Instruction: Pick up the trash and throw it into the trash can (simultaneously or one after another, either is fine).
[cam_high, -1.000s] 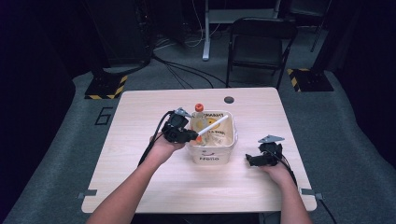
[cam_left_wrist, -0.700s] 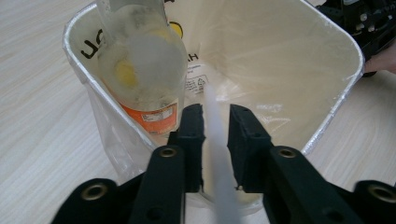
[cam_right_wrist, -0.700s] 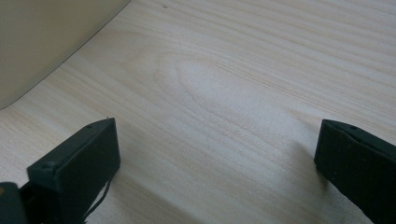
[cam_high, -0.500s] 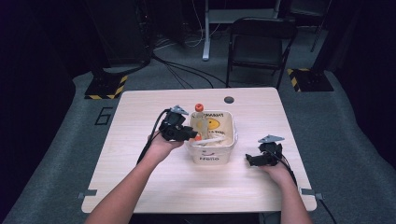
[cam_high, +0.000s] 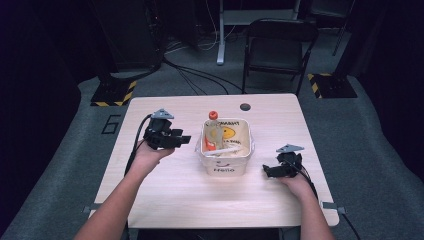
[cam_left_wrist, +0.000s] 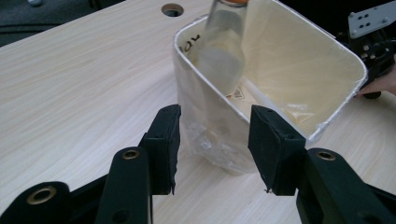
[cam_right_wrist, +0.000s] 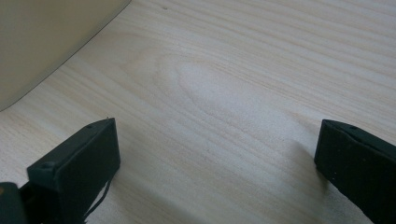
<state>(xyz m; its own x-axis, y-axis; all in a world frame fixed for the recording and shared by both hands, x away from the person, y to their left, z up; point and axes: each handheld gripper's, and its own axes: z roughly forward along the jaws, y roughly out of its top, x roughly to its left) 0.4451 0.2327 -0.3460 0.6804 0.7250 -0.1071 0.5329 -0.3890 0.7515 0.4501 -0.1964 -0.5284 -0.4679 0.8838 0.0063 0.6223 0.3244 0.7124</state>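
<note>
A white plastic tub (cam_high: 226, 167) stands at the middle of the wooden table. A clear bottle (cam_high: 215, 134) with an orange cap leans inside it against the far left wall. My left gripper (cam_high: 186, 140) hovers just left of the tub. Its jaws have just been opening and nothing is between them. In the left gripper view the open left gripper (cam_left_wrist: 214, 128) points at the tub's near corner (cam_left_wrist: 187, 56), with the bottle (cam_left_wrist: 223, 51) rising behind it. My right gripper (cam_high: 267, 172) rests on the table right of the tub, and in its own view the right gripper (cam_right_wrist: 217, 140) stands wide open over bare wood.
The table (cam_high: 170, 200) has a round cable hole (cam_high: 245, 106) at its far edge. A folding chair (cam_high: 280, 45) and cables lie on the floor behind. The tub's wall (cam_right_wrist: 42, 42) shows at the upper left of the right gripper view.
The left gripper let go of the bottle, opened, and drew back to the left away from the tub. The bottle now leans inside the tub. The right gripper has stayed put.
</note>
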